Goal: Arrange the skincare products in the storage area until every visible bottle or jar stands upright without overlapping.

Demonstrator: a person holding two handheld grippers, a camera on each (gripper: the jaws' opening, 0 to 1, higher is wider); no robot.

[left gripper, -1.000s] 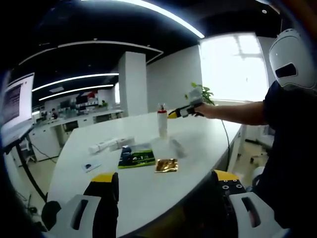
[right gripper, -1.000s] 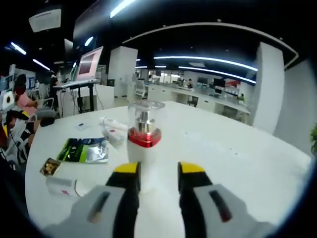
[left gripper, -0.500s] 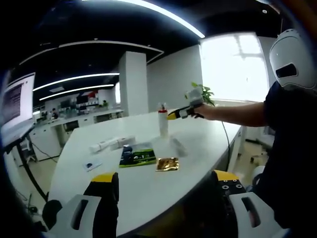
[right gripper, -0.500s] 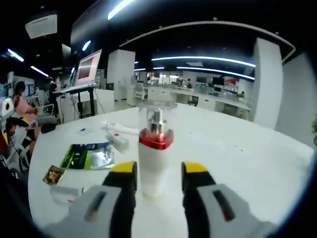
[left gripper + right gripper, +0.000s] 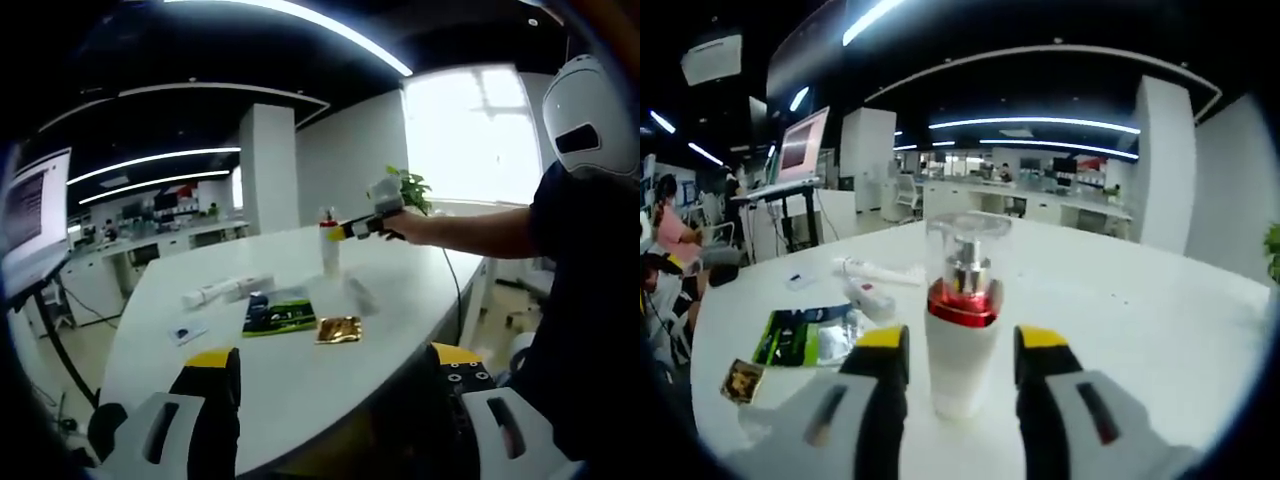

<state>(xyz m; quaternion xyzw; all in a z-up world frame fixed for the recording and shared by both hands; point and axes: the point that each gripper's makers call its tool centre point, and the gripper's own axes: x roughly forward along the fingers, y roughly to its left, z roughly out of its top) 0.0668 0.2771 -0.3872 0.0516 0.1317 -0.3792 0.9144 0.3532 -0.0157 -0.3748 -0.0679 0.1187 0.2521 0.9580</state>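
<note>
Upright on the white table, a pump bottle with a white body, a red collar and a clear cap is seen in the right gripper view, standing between the two yellow-tipped jaws of the right gripper. The jaws are held apart, with a gap visible on each side of the bottle, so nothing is clamped. To the left of the bottle in that view, a green and silver sachet is laid flat, a small gold packet is placed nearer the table edge, and a white tube with a smaller tube beside it is laid farther back. In the left gripper view, the same bottle is seen standing well across the table, with the right gripper reached out to it by a person's arm. The green sachet and the gold packet are laid side by side near the middle of the table, and the white tube is laid on its side behind them. A small card is set apart to the left. The left gripper is held low at the near edge of the table with its jaws wide apart and nothing between them. A monitor is seen at the far left.
</note>
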